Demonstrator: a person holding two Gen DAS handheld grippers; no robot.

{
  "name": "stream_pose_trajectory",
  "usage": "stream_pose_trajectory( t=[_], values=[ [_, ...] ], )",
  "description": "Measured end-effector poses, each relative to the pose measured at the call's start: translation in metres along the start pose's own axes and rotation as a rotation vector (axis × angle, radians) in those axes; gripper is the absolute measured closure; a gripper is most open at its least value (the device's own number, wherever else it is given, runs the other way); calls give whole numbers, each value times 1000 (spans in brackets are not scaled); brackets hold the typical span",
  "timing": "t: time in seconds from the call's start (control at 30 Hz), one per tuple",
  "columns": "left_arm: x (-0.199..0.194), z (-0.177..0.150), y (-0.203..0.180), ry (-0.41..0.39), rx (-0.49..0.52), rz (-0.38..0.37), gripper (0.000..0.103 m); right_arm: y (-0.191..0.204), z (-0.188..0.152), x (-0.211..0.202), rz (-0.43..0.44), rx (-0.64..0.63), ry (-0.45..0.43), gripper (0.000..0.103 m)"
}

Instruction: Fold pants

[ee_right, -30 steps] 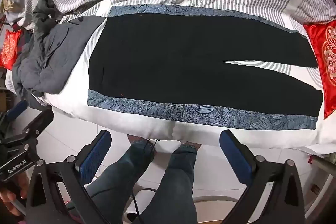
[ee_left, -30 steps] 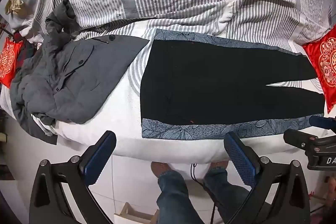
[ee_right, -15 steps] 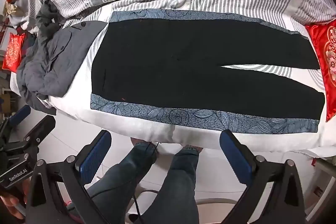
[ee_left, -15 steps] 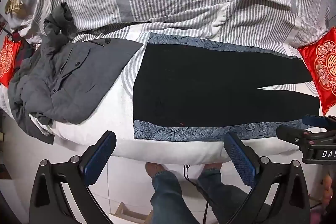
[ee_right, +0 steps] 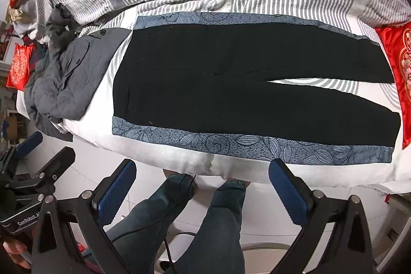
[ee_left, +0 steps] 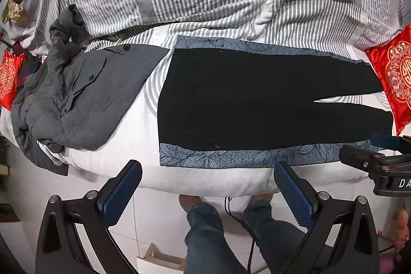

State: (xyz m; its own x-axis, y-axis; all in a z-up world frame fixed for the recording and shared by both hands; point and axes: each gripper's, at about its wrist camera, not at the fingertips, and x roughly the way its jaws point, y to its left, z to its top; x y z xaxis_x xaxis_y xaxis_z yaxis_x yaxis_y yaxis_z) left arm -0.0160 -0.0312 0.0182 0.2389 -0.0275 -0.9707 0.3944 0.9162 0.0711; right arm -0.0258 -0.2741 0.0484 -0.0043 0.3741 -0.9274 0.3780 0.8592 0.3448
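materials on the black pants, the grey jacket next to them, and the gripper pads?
Black pants: matte woven cloth, probably cotton or a blend; lies flat, no sheen.
Grey jacket: quilted, padded fabric, likely synthetic shell; stitched ridges and snap buttons show.
Left gripper pads: blue, grid-textured, looks like rubber or soft plastic on black frames.

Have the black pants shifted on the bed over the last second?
No. The pants lie flat on the blue floral strip, beside the grey jacket as before; only the cameras shifted.
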Motion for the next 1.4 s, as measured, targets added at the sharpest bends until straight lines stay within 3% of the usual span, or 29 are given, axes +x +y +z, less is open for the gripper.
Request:
stream_pose_trajectory(
  t=[0.27, 1.4],
  values=[
    [-3, 3, -10, -5, 29, 12, 0, -7, 2, -3, 15, 7, -7, 0],
    [-7, -5, -11, -2, -66, 24, 0, -7, 0, 2, 19, -32, 12, 0]
  ],
)
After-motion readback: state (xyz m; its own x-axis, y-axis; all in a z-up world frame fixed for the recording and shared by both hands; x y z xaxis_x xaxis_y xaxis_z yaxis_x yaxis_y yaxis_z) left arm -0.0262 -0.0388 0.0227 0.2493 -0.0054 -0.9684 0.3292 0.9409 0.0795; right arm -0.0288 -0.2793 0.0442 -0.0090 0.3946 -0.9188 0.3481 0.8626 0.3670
